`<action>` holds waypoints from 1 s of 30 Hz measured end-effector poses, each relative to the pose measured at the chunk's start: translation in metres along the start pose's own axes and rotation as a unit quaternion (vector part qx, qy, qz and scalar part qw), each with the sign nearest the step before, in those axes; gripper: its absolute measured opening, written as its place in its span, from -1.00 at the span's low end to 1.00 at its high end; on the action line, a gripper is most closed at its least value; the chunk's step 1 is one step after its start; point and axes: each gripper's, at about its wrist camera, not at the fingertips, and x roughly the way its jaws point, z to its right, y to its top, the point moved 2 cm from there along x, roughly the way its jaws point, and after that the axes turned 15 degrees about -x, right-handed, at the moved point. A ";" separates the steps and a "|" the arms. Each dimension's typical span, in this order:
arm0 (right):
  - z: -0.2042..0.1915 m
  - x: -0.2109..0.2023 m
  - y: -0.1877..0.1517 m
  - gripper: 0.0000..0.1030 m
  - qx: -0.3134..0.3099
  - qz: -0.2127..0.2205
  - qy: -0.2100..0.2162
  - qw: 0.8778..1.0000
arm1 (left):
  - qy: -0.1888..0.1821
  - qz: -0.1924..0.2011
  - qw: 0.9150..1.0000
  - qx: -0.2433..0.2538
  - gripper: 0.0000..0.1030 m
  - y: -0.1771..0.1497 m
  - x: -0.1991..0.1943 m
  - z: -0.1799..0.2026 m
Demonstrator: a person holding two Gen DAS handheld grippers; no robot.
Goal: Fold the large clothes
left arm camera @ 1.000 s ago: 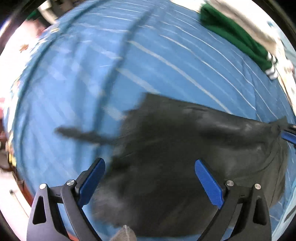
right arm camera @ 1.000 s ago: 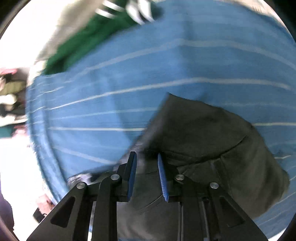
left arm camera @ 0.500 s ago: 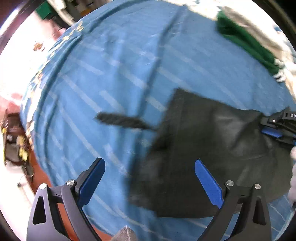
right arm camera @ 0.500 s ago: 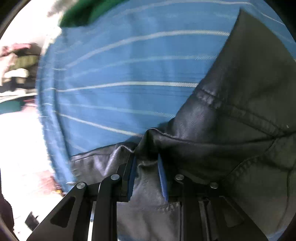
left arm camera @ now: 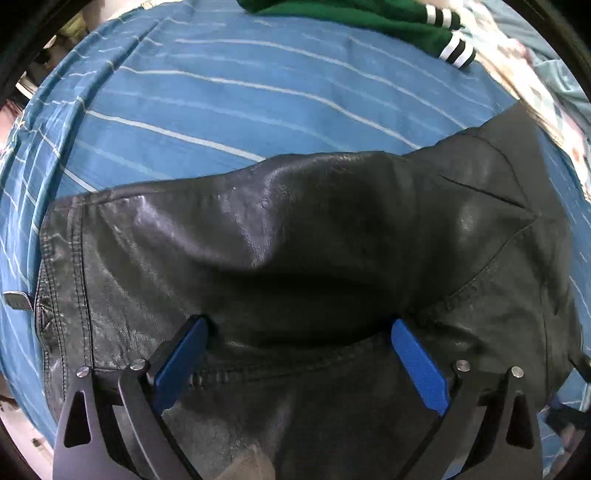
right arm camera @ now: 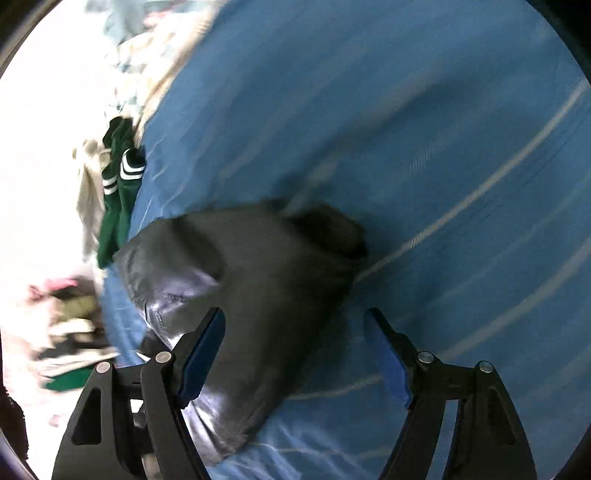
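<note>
Both claws gape — left claw [left arm camera: 299, 354] over black leather garment [left arm camera: 295, 236], right claw [right arm camera: 295, 350] opening, empty.

My left camera looked straight down along my fingers, very close over the black leather garment [left arm camera: 295, 240], which filled most of its view. My right camera looked down at a slant from farther off. The 2 views shared the garment, the blue striped sheet [right arm camera: 443, 147] and the green clothing [left arm camera: 369, 14].

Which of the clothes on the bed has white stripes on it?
The green garment at the far edge of the blue bedsheet; its cuffs have white bands. The black leather garment beneath the fingers is plain.
</note>
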 end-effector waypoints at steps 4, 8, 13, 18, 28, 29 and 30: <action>-0.005 0.040 0.012 0.55 0.012 0.040 0.080 0.996 | -0.004 0.001 1.000 0.011 1.00 -0.002 -0.003 -0.002; -0.032 0.046 0.023 -0.55 -0.017 0.054 0.073 0.996 | -0.001 -0.005 1.000 0.008 1.00 0.003 -0.002 -0.003; -0.109 0.009 0.018 -0.68 -0.105 0.075 0.105 0.986 | -0.005 -0.013 1.000 0.001 1.00 0.016 0.005 0.001; -0.216 0.010 -0.017 -0.68 -0.227 0.023 0.111 0.967 | -0.029 -0.022 0.999 -0.014 1.00 0.027 0.004 -0.010; -0.406 0.121 -0.149 -0.68 -0.424 -0.147 0.127 0.884 | -0.013 0.030 0.972 -0.231 0.98 -0.012 -0.109 -0.219; -0.416 0.141 -0.174 -0.69 -0.445 -0.170 0.126 0.870 | 0.005 0.031 0.968 -0.251 0.98 -0.024 -0.117 -0.245; -0.420 0.156 -0.195 -0.69 -0.454 -0.187 0.124 0.862 | 0.016 0.030 0.963 -0.266 0.98 -0.034 -0.121 -0.262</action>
